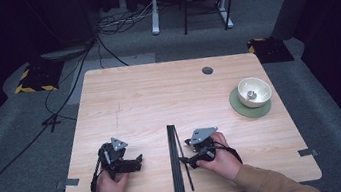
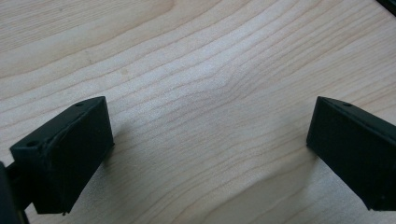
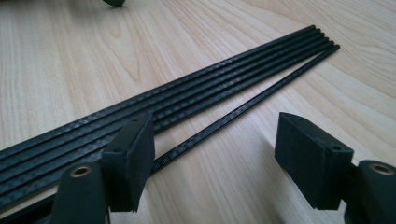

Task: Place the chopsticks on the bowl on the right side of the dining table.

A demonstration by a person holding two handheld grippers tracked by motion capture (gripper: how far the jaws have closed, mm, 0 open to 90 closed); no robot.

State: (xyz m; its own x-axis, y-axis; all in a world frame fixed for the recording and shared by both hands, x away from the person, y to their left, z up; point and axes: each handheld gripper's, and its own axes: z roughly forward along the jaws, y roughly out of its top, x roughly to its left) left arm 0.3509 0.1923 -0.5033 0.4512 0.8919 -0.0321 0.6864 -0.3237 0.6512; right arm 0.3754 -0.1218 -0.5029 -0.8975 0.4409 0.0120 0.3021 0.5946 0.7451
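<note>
Several thin black rods point(image 1: 174, 159) lie side by side near the table's front edge, running front to back. One separate rod point(image 3: 261, 95) lies slightly splayed beside the bundle point(image 3: 187, 93). My right gripper point(image 1: 187, 161) rests on the table just right of them, open. In the right gripper view its jaws point(image 3: 215, 154) straddle the near part of the loose rod without touching it, and the rod passes close to the left jaw. My left gripper point(image 1: 138, 160) rests to the left of the rods, open point(image 2: 210, 149) over bare wood with nothing between its jaws.
A cream bowl point(image 1: 254, 91) stands on a green round mat point(image 1: 246, 109) at the table's right side. A round cable hole point(image 1: 208, 70) sits near the far edge. Cables and stands lie on the floor beyond the wooden table point(image 1: 148, 99).
</note>
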